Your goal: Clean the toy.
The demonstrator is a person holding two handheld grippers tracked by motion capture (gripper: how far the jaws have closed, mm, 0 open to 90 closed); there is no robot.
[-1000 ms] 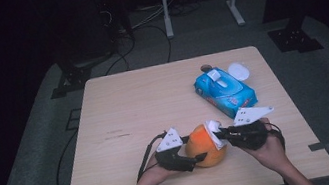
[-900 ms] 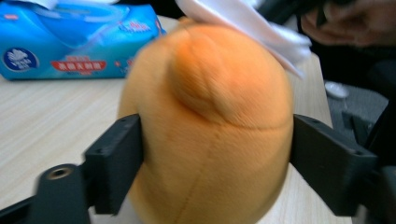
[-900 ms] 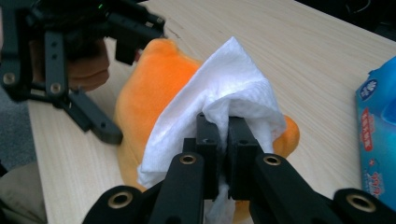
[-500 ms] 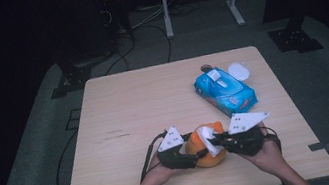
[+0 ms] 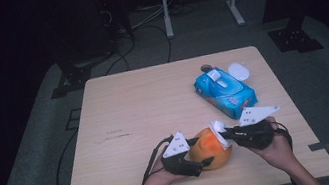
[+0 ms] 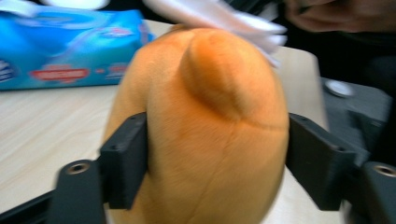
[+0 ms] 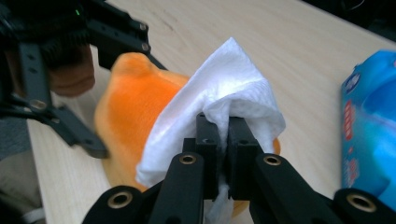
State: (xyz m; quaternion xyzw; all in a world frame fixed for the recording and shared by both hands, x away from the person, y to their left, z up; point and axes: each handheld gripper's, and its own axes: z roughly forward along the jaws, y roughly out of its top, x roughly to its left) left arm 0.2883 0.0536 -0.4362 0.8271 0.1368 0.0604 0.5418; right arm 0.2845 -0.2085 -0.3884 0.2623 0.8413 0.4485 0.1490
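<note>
Now left tongs [image 6: 219, 154] clamp orange plush [image 6: 205, 130], just widened; right tongs [image 7: 223, 126] (pinching tissue [image 7: 224, 93]) atop it.

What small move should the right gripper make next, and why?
Probably drag the tissue across the orange plush toy. The right gripper is shut on the tissue, which already lies against the toy, and the left gripper has a finger on each side of the toy to steady it.

The orange plush toy [image 6: 201, 126] in my left gripper [image 6: 215, 172] looks soft, matt and fuzzy. My right gripper's [image 7: 223, 135] matt black plastic pinches a crinkled white paper tissue [image 7: 224, 93]. The desk [image 5: 144, 106] is pale, smooth wood; the blue wipes pack [image 5: 226, 92] is glossy plastic.
</note>
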